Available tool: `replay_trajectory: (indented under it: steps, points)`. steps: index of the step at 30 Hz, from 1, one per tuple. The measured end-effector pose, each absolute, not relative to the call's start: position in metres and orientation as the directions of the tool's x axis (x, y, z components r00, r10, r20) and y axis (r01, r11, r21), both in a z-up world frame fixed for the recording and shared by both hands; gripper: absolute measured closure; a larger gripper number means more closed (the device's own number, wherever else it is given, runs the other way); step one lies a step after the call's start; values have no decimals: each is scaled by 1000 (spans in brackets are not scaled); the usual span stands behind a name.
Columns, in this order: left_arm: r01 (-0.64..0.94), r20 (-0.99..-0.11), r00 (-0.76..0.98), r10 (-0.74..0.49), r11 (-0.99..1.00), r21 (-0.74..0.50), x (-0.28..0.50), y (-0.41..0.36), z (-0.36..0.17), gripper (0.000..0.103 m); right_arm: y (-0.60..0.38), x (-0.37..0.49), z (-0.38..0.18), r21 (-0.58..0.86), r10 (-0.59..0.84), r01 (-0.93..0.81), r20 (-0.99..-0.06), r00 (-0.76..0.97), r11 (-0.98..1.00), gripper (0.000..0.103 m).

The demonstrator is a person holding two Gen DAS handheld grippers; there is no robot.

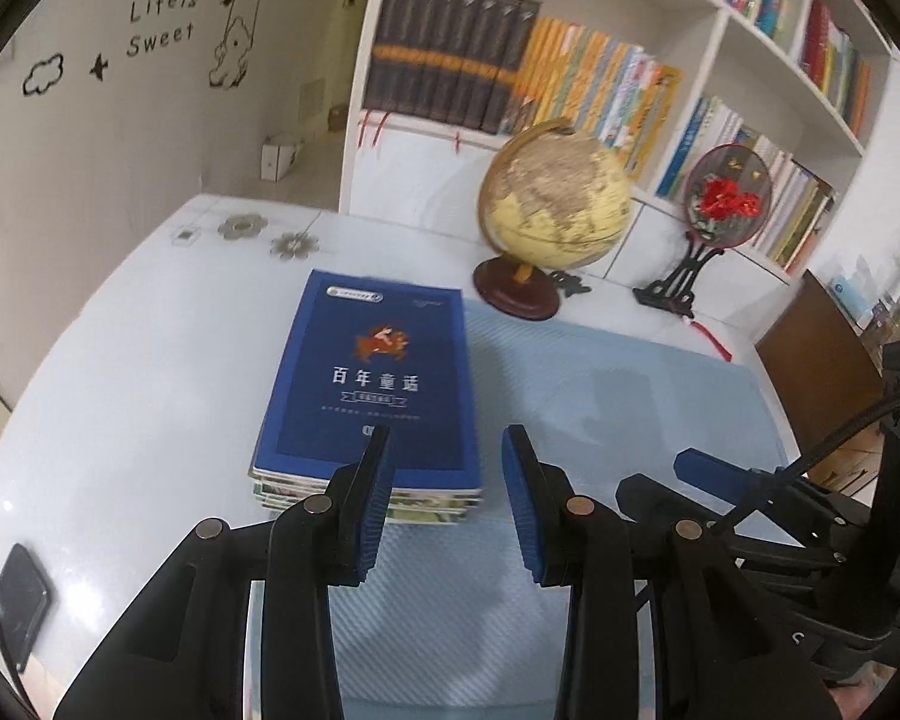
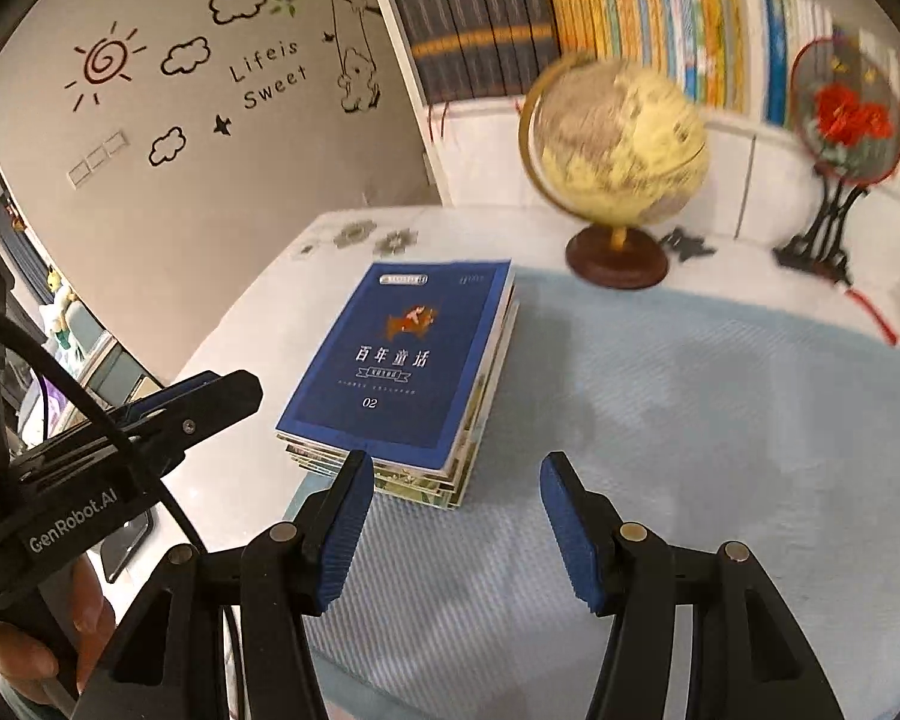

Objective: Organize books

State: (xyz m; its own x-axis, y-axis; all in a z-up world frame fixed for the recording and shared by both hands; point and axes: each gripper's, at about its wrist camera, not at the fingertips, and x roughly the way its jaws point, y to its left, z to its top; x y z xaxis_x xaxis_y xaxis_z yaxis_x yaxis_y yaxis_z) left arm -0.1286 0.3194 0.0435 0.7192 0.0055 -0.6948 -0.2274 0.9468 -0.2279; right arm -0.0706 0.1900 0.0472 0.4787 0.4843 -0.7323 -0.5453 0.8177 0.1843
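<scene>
Hanging empty: two grippers point(image 1: 444, 456) point(image 2: 453, 480), one book stack point(image 1: 372, 384).

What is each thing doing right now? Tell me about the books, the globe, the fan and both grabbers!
Stack of books: lying flat on the table, blue cover on top, nothing gripping it.
Globe: standing upright on its base.
Round fan: upright on its black stand.
Shelf books: standing in rows.
Left gripper: open, empty.
Right gripper: open, empty.

Navy top book point(image 1: 375, 372), pale blue ribbed mat point(image 1: 600, 396), seemingly yellowish globe point(image 1: 555, 192)
</scene>
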Motion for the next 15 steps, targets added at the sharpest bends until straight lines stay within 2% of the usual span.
replay_trajectory:
  steps: [7, 11, 15]
  points:
    - [-240, -686, 725, 66, 957, -162, -156, 276, 59, 66, 161, -99, 65, 158, 488, -555, -703, 517, 817, 47]
    - [-277, -676, 727, 115, 951, -137, -174, 257, 64, 48, 144, -110, 66, 187, 497, -540, -701, 511, 820, 47]
    - [-303, -666, 733, 137, 943, -140, -189, 246, 68, 43, 130, -117, 66, 199, 500, -529, -694, 518, 825, 47]
